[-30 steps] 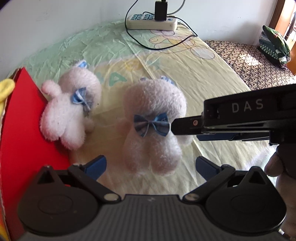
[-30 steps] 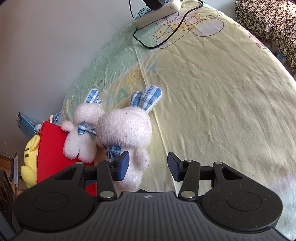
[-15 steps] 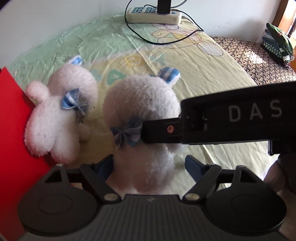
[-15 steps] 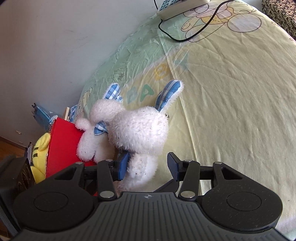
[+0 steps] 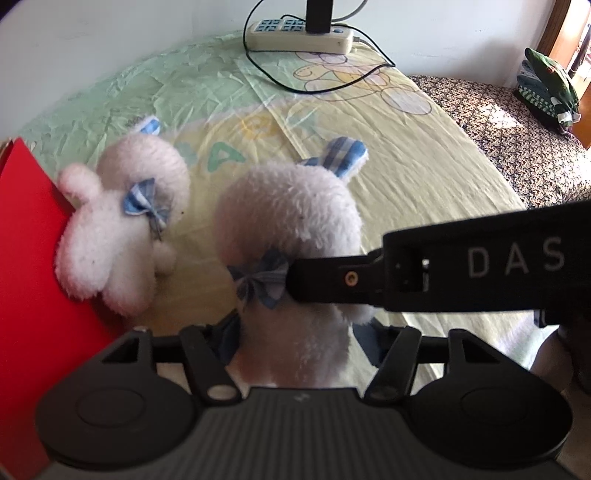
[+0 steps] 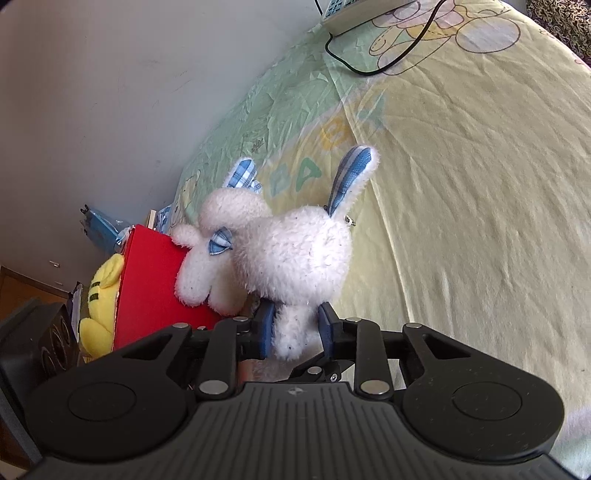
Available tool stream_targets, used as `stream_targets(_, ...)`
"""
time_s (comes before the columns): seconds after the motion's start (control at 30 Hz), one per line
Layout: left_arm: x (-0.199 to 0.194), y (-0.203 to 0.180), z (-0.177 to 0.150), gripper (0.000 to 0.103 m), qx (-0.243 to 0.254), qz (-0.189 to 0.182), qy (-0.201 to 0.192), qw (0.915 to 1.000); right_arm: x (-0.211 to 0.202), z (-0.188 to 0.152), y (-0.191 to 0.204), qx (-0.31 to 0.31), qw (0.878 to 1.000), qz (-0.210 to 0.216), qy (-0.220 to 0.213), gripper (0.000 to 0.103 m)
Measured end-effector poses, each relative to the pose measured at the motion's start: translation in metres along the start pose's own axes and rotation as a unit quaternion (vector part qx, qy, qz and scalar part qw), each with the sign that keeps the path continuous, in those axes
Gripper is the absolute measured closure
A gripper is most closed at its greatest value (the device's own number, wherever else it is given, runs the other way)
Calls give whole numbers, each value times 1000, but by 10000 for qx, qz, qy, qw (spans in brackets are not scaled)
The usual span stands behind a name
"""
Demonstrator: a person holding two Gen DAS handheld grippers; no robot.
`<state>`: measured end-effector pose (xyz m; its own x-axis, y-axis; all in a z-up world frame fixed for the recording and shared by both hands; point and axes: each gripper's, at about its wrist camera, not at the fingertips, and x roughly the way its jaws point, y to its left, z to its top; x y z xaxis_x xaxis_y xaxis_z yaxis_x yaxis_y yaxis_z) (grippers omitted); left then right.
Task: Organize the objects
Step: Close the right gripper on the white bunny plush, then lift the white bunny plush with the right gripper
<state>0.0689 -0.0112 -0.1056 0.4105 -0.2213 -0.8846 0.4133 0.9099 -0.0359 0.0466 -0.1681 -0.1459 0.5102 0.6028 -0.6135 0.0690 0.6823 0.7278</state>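
Yellow-green bedsheet (image 6: pixel 480 206) covers the bed and lies broad and bare to the right of the toys, running up to a white power strip (image 5: pixel 299 35) with its black cable by the wall; the left side is hemmed in by a red box (image 6: pixel 147 280), against which one white plush rabbit (image 5: pixel 114 229) leans; two such rabbits are in view, each with a blue checked bow, plus one yellow plush (image 6: pixel 98 306) behind the box; the nearer rabbit (image 6: pixel 295 254) sits just beside the first; the right claw (image 6: pixel 293 328) is clamped on its lower limb; the left claw (image 5: pixel 295 339) straddles its lower body, pads at either flank, though I cannot tell whether they press it.
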Motion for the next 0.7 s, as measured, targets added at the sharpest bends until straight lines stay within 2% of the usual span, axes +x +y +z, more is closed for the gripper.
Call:
stream_targets(0.3, -14, -22, -14, 38, 177, -240, 53, 9995, -25, -22, -10, 149, 9998, -58, -114, 75)
stream_targets(0.7, -23, -53, -39, 38, 516, -386, 132, 9978, -50, -51, -23, 288, 9993, -160, -184, 73)
